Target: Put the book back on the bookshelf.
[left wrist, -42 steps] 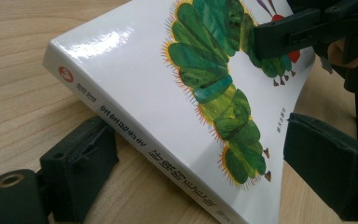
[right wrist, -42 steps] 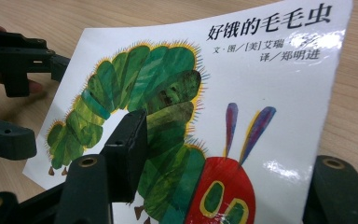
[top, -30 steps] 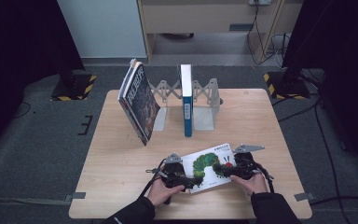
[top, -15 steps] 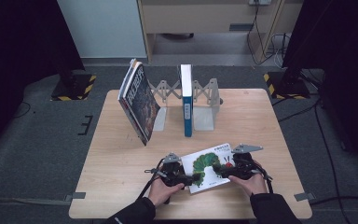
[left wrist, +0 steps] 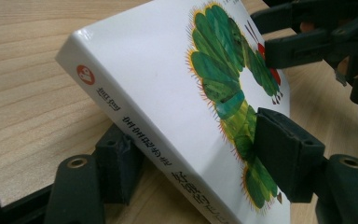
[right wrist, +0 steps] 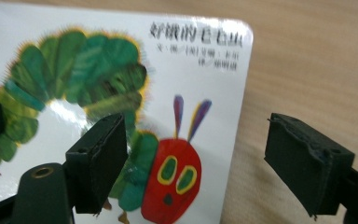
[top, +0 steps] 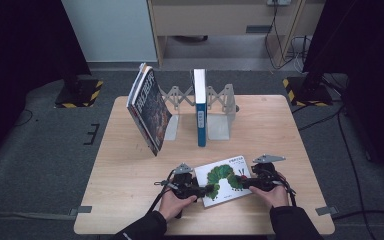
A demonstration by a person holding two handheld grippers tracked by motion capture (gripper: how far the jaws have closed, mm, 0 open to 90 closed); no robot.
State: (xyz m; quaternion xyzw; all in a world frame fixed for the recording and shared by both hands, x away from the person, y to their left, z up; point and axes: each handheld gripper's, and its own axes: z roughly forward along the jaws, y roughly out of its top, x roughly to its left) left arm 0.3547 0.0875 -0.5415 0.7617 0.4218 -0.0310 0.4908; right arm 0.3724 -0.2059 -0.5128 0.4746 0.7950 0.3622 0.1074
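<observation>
Gripping the spine edge of the picture book (top: 225,181), your left gripper (top: 206,189) has one jaw under the book and the other pressed on the cover over the green caterpillar's body; its jaws have just been closing, and in the left gripper view the book (left wrist: 168,107) sits tilted, its spine side lifted off the table (top: 130,190). The book lies near the table's 6 o'clock edge, between your two hands.

Your right gripper (top: 245,183) comes in from the book's 3 o'clock side. Its jaws have just eased a little narrower, yet in the right gripper view they stand apart: one jaw hovers over the cover beside the caterpillar's red face, the other over bare wood just past the book's (right wrist: 121,93) edge. Neither pad presses on the book there, so that tool is released.

Toward 12 o'clock on the table stands a metal book rack (top: 220,112) with a blue-spined book (top: 200,107) upright in it. At about 10 o'clock from the rack's middle, a dark-covered book (top: 149,107) leans steeply, its top tipped away from the rack.
</observation>
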